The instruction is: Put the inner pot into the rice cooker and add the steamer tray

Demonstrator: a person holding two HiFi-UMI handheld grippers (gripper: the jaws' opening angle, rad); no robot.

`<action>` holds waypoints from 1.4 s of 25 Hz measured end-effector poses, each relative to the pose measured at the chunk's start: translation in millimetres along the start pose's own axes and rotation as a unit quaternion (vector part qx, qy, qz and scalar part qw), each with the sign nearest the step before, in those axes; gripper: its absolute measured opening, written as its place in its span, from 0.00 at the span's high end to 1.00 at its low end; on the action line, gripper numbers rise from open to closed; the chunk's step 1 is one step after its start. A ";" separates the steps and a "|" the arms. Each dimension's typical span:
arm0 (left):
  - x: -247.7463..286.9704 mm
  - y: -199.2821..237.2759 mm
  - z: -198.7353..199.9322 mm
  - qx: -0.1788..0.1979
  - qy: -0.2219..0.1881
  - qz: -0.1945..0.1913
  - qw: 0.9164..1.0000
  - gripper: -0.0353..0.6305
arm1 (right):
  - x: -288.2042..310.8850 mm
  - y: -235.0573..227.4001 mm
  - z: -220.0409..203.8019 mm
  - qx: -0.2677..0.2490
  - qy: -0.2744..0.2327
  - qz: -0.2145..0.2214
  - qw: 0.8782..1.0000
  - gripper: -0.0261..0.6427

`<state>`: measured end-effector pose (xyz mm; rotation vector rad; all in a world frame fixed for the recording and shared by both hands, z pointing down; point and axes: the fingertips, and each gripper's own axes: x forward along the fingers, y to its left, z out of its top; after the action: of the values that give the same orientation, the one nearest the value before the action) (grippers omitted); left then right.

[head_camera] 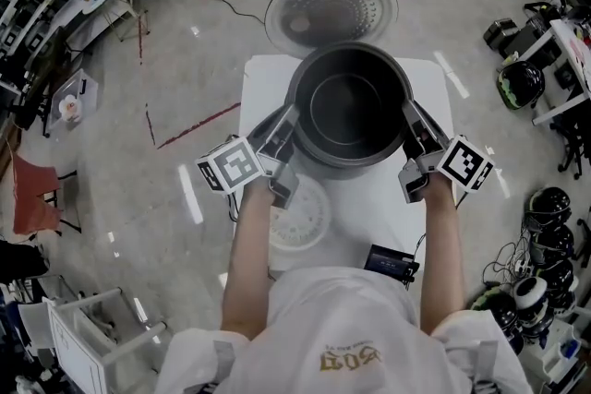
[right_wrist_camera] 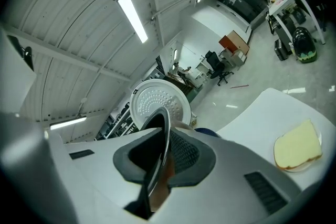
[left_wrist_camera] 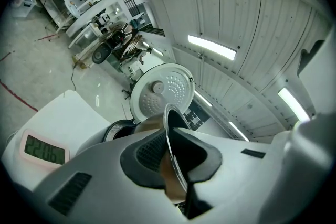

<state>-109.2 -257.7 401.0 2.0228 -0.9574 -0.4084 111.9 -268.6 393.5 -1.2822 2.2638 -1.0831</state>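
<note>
As the head view looks down, inner pot [head_camera: 351,106]: carried by its rim between left gripper [head_camera: 287,121] and right gripper [head_camera: 413,121], over the white bench [head_camera: 263,78], just before the cooker's raised lid [head_camera: 331,11].
Head view, white round tray [head_camera: 297,217]: flat on the bench, under the left gripper.
Left gripper view, jaws: clamped on the pot's thin rim; rice cooker body [left_wrist_camera: 118,129] beyond.
Right gripper view, jaws: pinching the opposite rim; lid behind.

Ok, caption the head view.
Left gripper and right gripper hold the inner pot by its rim above the open rice cooker.
</note>
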 end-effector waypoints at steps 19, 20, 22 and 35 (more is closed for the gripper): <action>9.4 48.3 -17.4 0.004 0.038 0.068 0.997 0.86 | 26.0 -36.8 -27.6 -0.014 0.056 -0.047 0.997 0.87; 10.8 50.9 -17.8 0.006 0.042 0.072 0.996 0.86 | 28.0 -38.7 -28.5 -0.020 0.061 -0.051 0.997 0.87; 13.1 56.8 -18.4 0.015 0.049 0.084 0.995 0.86 | 31.8 -42.1 -30.5 -0.033 0.070 -0.058 0.995 0.87; 13.7 80.1 -38.6 0.069 0.101 0.130 0.984 0.84 | 33.4 -58.0 -51.2 -0.129 0.115 -0.100 0.980 0.83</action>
<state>-116.1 -275.2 489.0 1.9808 -1.1282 0.0066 97.4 -291.0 473.5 -1.5885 2.5602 -1.0800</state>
